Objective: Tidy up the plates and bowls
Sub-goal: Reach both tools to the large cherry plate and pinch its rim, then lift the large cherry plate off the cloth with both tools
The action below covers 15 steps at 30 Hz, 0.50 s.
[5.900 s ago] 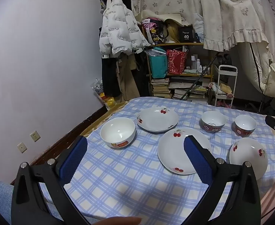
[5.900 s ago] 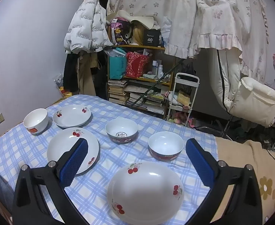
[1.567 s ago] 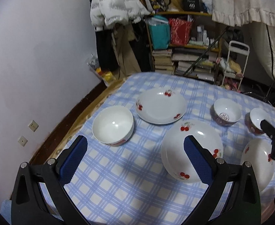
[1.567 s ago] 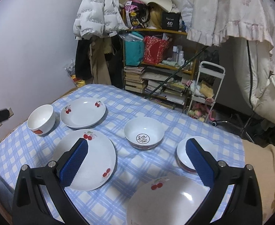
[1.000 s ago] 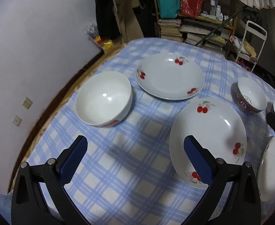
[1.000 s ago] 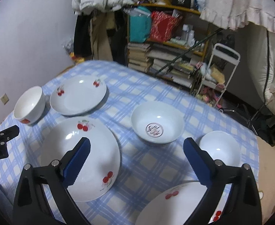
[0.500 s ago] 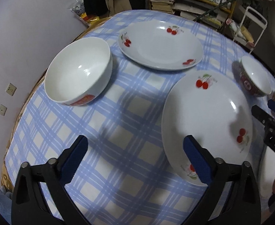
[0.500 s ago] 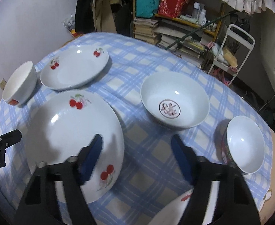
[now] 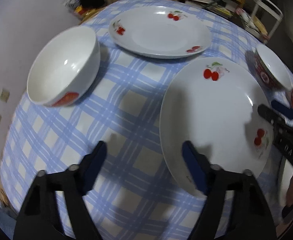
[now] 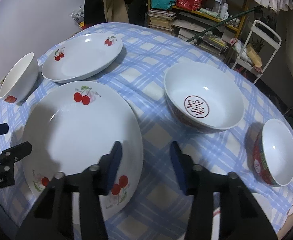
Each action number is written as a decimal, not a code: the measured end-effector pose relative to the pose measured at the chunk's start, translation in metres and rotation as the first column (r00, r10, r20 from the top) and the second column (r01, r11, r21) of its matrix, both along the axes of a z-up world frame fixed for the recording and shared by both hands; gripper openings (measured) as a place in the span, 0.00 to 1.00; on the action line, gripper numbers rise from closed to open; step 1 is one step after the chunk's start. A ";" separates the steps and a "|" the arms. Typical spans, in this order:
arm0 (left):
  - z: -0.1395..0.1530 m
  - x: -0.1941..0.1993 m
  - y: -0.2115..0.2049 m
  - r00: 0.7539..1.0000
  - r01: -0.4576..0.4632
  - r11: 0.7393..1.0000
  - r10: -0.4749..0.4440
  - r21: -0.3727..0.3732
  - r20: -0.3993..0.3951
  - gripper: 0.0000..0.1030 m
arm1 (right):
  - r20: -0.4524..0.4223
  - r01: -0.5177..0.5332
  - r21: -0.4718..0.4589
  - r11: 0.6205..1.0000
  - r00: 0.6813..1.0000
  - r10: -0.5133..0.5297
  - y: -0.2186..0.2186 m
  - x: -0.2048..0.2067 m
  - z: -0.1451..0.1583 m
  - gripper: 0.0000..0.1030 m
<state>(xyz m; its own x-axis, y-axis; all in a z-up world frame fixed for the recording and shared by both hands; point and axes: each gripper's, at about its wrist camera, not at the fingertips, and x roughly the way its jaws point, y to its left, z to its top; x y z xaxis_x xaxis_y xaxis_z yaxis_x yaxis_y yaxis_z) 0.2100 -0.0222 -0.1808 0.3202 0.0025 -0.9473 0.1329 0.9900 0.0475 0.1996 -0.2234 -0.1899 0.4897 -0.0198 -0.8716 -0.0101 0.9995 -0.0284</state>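
Both tongs, left [image 9: 144, 160] and right [image 10: 145, 160], tilted steeply down, closing astride cherry plate [image 10: 80, 132] rims.

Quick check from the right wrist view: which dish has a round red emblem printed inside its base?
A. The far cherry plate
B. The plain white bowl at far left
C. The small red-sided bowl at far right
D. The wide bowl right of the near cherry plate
D: the wide bowl shows a round red emblem on its inner base; the other dishes' bases are plain white.
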 end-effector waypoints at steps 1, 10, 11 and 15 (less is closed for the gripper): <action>-0.003 0.001 0.002 1.000 -0.017 1.000 0.016 -0.025 -0.019 0.61 | -0.001 -0.001 0.011 1.000 1.000 0.001 0.000 0.001 -0.001 0.42; -0.010 0.003 -0.009 1.000 0.031 0.996 -0.031 -0.087 -0.003 0.26 | 0.011 -0.005 0.049 0.999 1.000 0.005 0.000 0.001 -0.007 0.18; -0.011 0.004 -0.012 0.999 0.046 0.994 -0.047 -0.100 -0.006 0.23 | 0.012 -0.010 0.054 0.999 1.000 0.010 0.001 0.001 -0.008 0.14; -0.014 0.006 -0.023 0.994 0.103 0.991 -0.105 -0.082 -0.022 0.23 | 0.015 -0.007 0.045 0.999 1.000 0.007 0.005 0.001 -0.009 0.14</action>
<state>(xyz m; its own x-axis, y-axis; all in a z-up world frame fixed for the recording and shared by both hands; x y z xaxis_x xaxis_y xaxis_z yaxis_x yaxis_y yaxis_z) 0.2164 -0.0451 -0.1948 0.2903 -0.1061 -0.9510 0.2354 0.9712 -0.0365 0.2004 -0.2186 -0.1990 0.5030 0.0223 -0.8640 -0.0170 0.9997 0.0160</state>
